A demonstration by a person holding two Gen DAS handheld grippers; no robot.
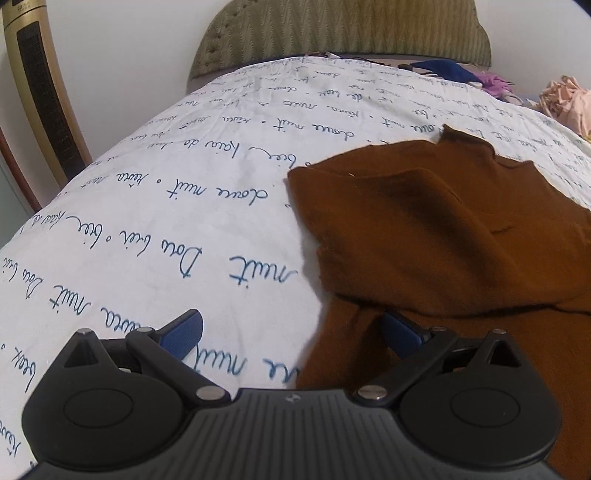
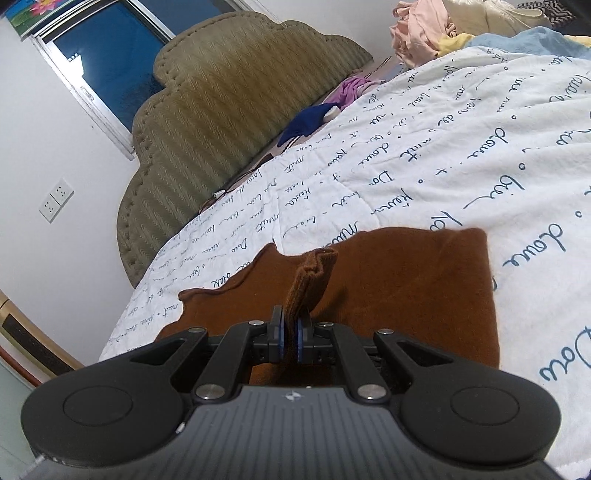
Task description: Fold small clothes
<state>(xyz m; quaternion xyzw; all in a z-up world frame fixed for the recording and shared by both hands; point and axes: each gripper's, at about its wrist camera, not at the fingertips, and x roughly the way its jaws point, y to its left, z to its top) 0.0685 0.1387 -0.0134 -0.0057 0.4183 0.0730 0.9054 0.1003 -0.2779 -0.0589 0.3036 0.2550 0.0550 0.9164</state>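
Note:
A small brown knit garment (image 1: 443, 240) lies on the white bedspread (image 1: 166, 206) with blue handwriting print. My left gripper (image 1: 291, 332) is open, jaws wide apart, at the garment's near left edge; its right finger (image 1: 402, 334) is over the brown fabric and its left finger (image 1: 183, 332) over the bedspread. In the right wrist view the garment (image 2: 406, 288) lies partly folded. My right gripper (image 2: 290, 334) is shut on a raised ribbed edge (image 2: 310, 284) of the garment, lifted a little above the rest.
A padded olive headboard (image 2: 221, 122) stands at the far end of the bed. Blue (image 2: 306, 120) and purple (image 2: 351, 88) clothes lie by it, and a pile of pink and pale clothes (image 2: 436, 29) sits at the far right. A gold tower fan (image 1: 40, 92) stands left of the bed.

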